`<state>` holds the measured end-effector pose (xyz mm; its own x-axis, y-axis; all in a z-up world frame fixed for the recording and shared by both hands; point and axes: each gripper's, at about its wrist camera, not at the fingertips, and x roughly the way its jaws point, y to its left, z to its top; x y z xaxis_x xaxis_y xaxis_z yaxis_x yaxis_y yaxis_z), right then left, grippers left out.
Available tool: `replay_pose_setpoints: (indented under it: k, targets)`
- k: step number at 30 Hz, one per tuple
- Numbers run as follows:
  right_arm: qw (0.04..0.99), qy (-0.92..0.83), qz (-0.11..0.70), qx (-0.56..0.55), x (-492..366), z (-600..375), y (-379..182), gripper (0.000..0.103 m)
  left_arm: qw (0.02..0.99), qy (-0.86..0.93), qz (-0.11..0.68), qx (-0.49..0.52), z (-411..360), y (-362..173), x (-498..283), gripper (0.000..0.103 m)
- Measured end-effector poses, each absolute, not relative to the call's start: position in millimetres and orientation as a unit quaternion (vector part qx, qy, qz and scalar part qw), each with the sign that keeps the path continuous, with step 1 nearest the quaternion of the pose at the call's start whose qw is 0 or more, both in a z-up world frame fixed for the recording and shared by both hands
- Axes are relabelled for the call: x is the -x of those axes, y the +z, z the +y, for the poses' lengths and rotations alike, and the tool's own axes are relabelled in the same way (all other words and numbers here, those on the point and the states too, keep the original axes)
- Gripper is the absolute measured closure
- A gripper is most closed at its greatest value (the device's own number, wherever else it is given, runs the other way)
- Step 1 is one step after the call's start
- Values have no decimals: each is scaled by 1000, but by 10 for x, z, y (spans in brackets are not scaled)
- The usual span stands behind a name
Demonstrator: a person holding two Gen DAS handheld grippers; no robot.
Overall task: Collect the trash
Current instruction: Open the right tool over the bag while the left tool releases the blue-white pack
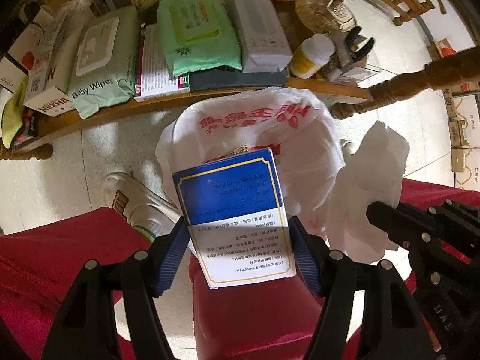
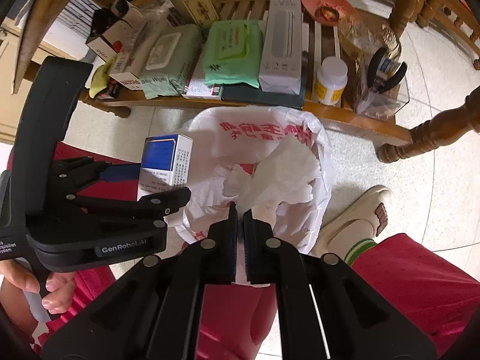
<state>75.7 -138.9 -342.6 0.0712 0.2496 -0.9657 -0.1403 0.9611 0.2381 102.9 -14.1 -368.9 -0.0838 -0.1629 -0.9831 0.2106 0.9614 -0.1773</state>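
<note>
Trash at inspection consisted of two items, both held above a white plastic bag [image 1: 300,138] with red print that sat open on the tiled floor [image 1: 60,165]. We found the left hand-held gripper [image 1: 240,252] clamped on a blue and white carton [image 1: 234,210], its blue pads pressing the carton's two sides, with the carton's far end reaching over the bag's mouth. We found the right hand-held gripper [image 2: 240,213] closed narrow on a crumpled white tissue [image 2: 276,177], which hung over the bag's opening; more white paper lay inside the bag. Both grippers pointed steeply downward and stood just beside each other, the left one visible in the right wrist view with a bare hand [image 2: 36,285] on its handle. We noted red trouser legs [image 1: 60,255] on either side of the bag and a foot in a cream slipper [image 2: 357,219] near it. Beyond the bag we recorded a low wooden shelf [image 1: 126,111] carrying a baby wipes pack [image 1: 102,66], a green wipes pack [image 1: 195,33], a long white box [image 1: 258,21] and a white bottle with a yellow label [image 1: 312,57].
</note>
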Motion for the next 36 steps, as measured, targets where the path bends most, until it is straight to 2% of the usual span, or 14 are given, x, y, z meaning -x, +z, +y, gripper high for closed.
replay_pose_setpoints:
  k: [17,34,36]
  targets:
    - [691,117,713,-36,-913,-1340,-4112,98,632,-140,762,-10,-239,-4246,-1169,38]
    - [678,113,724,-53,-1053,-1370,-4300,98,606,-125,786,9,-184,-4493,-1280,38]
    - [681,110,722,-52,-1060,-1377,-4296,95,606,-122,786,9,-174,-4498,-1291,36]
